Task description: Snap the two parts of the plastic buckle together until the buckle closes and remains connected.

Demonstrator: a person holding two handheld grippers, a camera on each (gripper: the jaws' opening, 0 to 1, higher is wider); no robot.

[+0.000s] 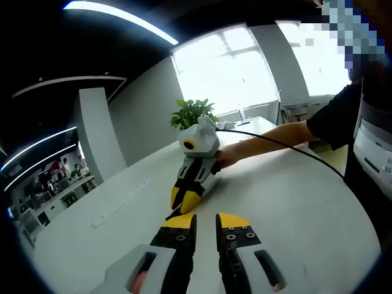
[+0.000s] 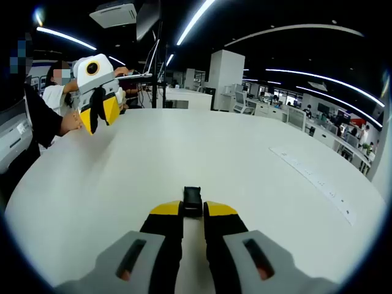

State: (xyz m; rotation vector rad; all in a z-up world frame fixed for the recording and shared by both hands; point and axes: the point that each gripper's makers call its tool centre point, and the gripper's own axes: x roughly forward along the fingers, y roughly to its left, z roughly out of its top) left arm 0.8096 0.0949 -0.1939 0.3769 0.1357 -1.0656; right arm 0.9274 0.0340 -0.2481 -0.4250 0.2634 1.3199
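White and round-edged, the surface (image 1: 294, 208) carries everything in the left gripper view. The left gripper (image 1: 205, 228) rises from the bottom with its yellow-tipped jaws a narrow gap apart and nothing between them. Just beyond those tips, the right gripper (image 1: 185, 201) points down at the surface, its jaws close together over a small dark piece too small to make out. A hand (image 1: 225, 157) grips its body, and a black cable (image 1: 288, 147) trails back from it toward the person. A potted plant (image 1: 193, 113) stands behind the right gripper, near the bright window.

In the right gripper view, the right gripper (image 2: 193, 210) has its jaws clamped on a black buckle part (image 2: 192, 199), which sits at their tips and just above the surface (image 2: 245, 159). Well apart from it, the left gripper (image 2: 98, 116) is lifted above the surface, jaws nearly together. A long ruler (image 2: 312, 180) lies far from the buckle part, near the surface's edge.
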